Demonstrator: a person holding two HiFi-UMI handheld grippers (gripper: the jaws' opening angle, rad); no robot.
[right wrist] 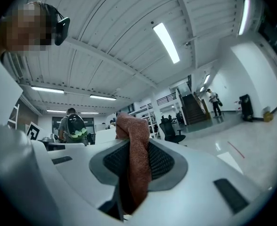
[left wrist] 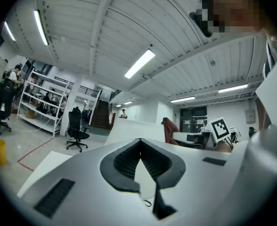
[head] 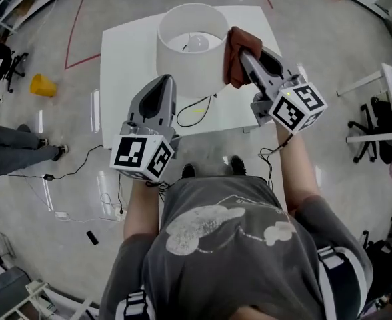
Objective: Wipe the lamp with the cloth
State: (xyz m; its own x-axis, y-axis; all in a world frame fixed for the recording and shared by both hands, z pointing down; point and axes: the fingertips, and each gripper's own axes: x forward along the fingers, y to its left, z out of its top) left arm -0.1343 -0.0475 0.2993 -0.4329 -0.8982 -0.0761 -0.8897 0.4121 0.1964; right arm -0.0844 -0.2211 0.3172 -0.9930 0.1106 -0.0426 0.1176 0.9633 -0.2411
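Right claw is clamped on the rust-brown terry cloth, holding it against the right wall of the white drum-shade lamp on the white surface. Left claw is closed and empty, just beside the shade, probably to steady it.

No legible text, brand, number or sign appears in any view. The only graphic marks are black-and-white square coded patterns on the left marker cube and the right marker cube; neither carries readable characters.
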